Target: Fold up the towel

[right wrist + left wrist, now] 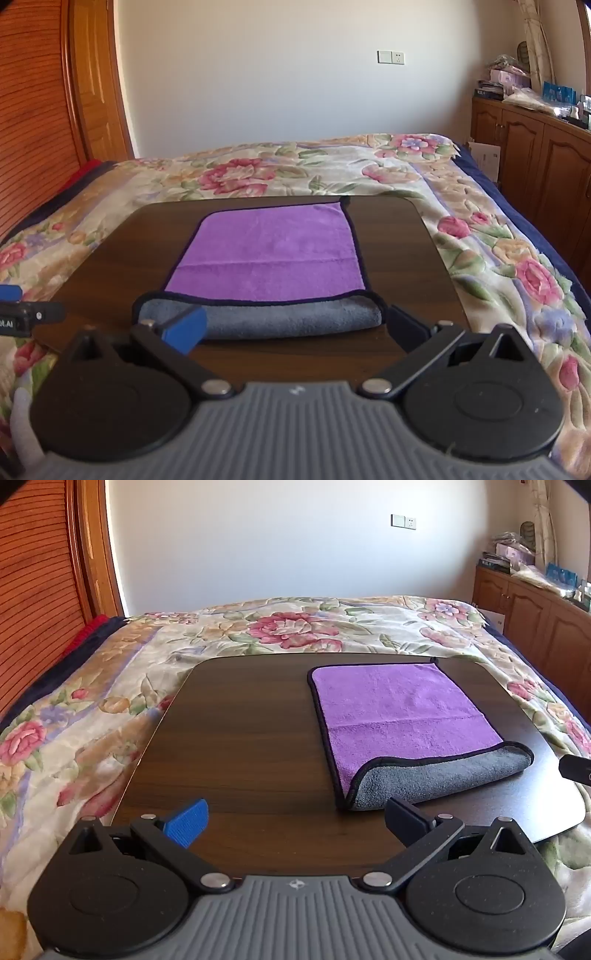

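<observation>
Both my grippers wide open, holding nothing.
The left gripper (295, 821) hovers beside the folded towel (402, 716); the right gripper (295, 328) faces its grey fold on the table (399, 258).

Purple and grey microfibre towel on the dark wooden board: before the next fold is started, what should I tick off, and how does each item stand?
1. Purple and grey microfibre towel lies wholly on the dark wooden board: ok.
2. Near edge already turned over, grey side up: ok.
3. Turned-over strip even: not ok, it runs slanted in the left wrist view.
4. Left gripper open, holding nothing: ok.
5. Right gripper open, facing the grey fold: ok.
6. Far towel edge flat: cannot tell.
</observation>
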`<state>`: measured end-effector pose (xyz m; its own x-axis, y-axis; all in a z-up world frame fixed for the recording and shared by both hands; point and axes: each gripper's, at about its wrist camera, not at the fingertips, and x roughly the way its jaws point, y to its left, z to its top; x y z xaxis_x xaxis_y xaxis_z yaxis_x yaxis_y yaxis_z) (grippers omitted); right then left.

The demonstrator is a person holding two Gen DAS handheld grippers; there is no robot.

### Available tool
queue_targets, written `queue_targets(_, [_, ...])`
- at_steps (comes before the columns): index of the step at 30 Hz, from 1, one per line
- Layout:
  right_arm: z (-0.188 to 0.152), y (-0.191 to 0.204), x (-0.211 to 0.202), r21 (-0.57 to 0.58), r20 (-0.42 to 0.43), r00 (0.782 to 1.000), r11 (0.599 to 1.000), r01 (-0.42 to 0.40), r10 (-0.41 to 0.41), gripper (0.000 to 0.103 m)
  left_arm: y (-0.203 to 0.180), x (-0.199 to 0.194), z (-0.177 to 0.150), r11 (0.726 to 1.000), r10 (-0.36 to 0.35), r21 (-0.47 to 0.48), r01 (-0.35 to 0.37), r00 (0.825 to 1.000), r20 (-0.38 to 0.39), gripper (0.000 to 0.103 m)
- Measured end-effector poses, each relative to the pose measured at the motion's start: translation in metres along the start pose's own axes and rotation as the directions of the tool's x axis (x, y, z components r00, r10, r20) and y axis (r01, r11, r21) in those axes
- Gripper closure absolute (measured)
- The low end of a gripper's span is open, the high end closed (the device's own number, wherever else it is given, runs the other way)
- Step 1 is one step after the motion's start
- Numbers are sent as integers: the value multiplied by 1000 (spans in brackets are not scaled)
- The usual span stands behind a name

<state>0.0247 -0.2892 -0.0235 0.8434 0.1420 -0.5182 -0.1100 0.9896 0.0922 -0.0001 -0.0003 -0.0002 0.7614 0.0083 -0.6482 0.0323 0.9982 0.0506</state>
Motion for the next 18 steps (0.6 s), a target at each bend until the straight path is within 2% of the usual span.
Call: queue_targets(18, [-1,-1,1,-1,0,1000,1000,2,-2,0,0,-1,0,1000,-1,0,1,1000,3,3])
